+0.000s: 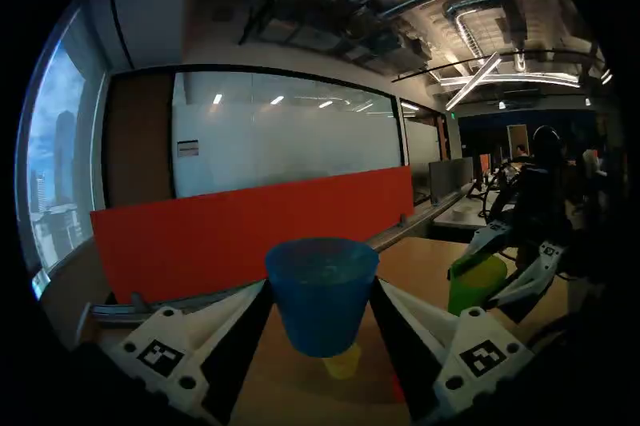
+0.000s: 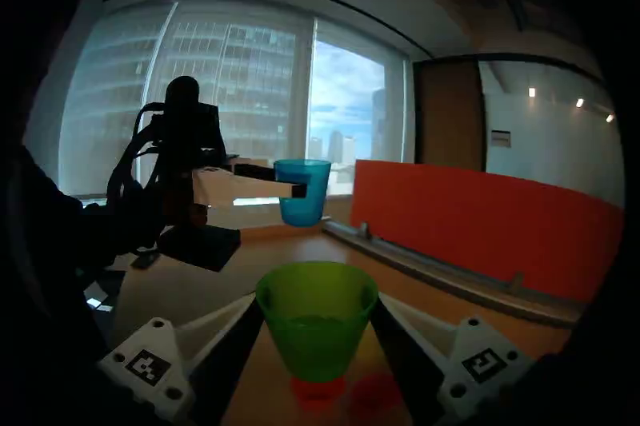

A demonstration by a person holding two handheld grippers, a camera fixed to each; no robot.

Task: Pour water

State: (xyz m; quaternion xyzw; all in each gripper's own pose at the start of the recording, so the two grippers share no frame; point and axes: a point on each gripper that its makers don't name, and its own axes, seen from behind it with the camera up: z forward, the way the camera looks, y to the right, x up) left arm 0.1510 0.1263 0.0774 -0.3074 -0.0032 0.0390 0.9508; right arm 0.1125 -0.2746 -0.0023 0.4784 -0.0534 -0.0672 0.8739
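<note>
My left gripper (image 1: pixel 322 310) is shut on a blue cup (image 1: pixel 320 290), held upright above the wooden table (image 1: pixel 416 254). Under that cup a small yellow object (image 1: pixel 344 364) lies on the table. Off to the right, the right gripper (image 1: pixel 490 276) holds a green cup (image 1: pixel 474 282). In the right gripper view, my right gripper (image 2: pixel 318 330) is shut on the green cup (image 2: pixel 317 316), upright, with a darker level low inside it. Two red round objects (image 2: pixel 318 391) lie beneath it. Farther off, the left gripper (image 2: pixel 290 187) holds the blue cup (image 2: pixel 304 191) up, apart from the green one.
An orange divider panel (image 1: pixel 240 234) (image 2: pixel 488 222) with a metal rail runs along the table's far edge. A person's dark sleeve and hand (image 2: pixel 120 218) hold the left gripper. Large windows (image 2: pixel 240 90) stand behind. More desks and a seated person (image 1: pixel 548 154) are at the back right.
</note>
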